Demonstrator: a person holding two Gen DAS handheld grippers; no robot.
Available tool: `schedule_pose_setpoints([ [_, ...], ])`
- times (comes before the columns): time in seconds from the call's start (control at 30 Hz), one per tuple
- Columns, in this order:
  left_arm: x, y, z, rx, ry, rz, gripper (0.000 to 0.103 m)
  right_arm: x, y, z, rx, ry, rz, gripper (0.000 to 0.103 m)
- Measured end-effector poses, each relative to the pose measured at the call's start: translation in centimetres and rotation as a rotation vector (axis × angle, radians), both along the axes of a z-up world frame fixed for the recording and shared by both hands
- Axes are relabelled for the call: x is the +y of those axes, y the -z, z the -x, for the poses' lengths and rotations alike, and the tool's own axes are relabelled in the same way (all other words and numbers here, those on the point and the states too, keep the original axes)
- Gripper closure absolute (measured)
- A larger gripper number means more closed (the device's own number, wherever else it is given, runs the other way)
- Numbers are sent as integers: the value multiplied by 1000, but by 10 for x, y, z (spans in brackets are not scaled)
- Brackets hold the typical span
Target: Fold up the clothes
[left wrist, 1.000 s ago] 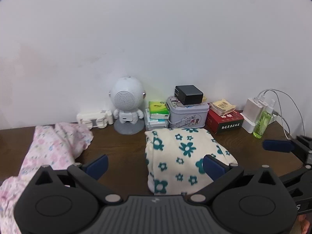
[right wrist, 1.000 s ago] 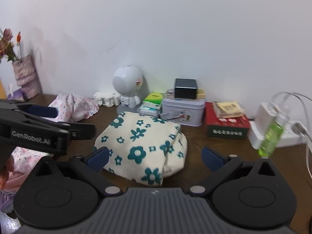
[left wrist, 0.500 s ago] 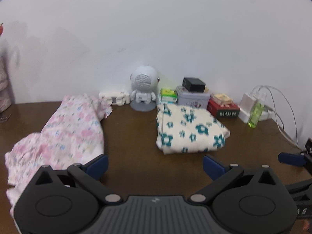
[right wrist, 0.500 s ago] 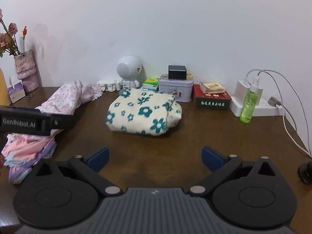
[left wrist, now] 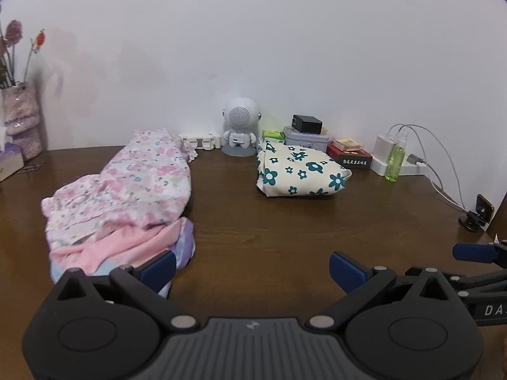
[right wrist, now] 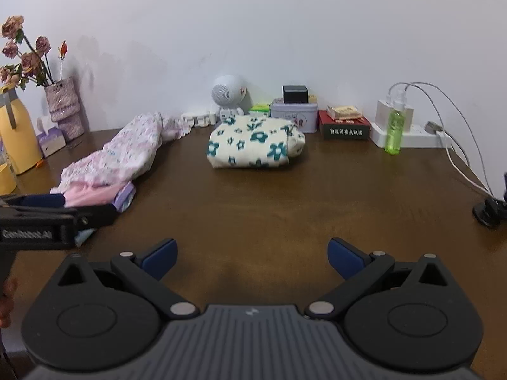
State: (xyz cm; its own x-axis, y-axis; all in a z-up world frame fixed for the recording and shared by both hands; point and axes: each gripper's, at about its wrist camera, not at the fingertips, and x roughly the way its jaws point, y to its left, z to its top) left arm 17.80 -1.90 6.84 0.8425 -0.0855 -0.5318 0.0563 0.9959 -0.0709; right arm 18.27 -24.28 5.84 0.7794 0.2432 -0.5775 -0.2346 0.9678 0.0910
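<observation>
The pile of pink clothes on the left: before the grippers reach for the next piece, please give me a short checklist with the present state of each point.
1. Left gripper open and holding nothing: ok.
2. Right gripper open and holding nothing: ok.
3. Folded cream garment with teal flowers set aside near the wall, apart from the pile: ok.
4. Bare table between the pile and the folded garment for spreading a piece: ok.
5. Pink floral garment on top of the pile, free to lift: ok.
6. Number of pieces under it: cannot tell.
</observation>
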Motion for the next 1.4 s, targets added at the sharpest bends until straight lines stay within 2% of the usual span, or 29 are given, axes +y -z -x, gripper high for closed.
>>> schedule_pose_setpoints([
  [0.63, 2, 19, 125, -60, 0, -40, 0, 9, 22, 116, 22, -24, -4, 0],
  [0.8, 2, 21, 148, -87, 9, -15, 0, 9, 26, 138, 0, -12, -12, 0],
  [1.4, -2, 38, 171, -149, 6, -23, 0, 0, 40, 172, -138, 31, -60, 0],
])
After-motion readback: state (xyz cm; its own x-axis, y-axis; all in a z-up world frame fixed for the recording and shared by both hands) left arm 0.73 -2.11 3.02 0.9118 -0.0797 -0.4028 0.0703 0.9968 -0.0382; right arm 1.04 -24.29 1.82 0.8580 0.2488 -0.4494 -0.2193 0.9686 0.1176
